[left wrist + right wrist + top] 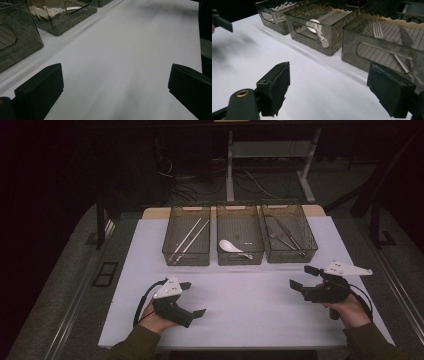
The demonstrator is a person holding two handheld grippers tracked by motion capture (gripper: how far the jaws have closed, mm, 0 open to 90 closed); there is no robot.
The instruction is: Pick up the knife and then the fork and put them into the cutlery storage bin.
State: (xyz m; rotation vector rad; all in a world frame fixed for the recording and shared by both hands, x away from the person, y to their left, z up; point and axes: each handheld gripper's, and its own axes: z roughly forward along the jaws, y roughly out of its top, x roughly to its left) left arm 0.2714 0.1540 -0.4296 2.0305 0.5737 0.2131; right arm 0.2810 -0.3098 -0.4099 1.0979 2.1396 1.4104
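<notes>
High view: left gripper [195, 299] and right gripper [303, 276] both spread wide, empty, over the near white mat [250, 310]. Nearest things: spoon [231, 246] in middle bin [240, 241], fork and knife [286, 240] in right bin [289, 239]. Risk: jaws clipping a bin rim reaching in. Chopsticks [189, 239] dim through smoked walls

Table cover [250, 310] under both grippers: plain white, no pattern. Three bins beyond the jaws: smoky grey, see-through, with ribbed, striped floors; the left bin [186, 251] holds pale chopsticks [187, 240], the middle bin [240, 254] a white spoon [230, 246], the right bin [290, 251] silver cutlery [285, 240]. Left gripper [195, 299] and right gripper [302, 277]: black, each with a light grey plate. Sleeves [135, 342]: olive green.
</notes>
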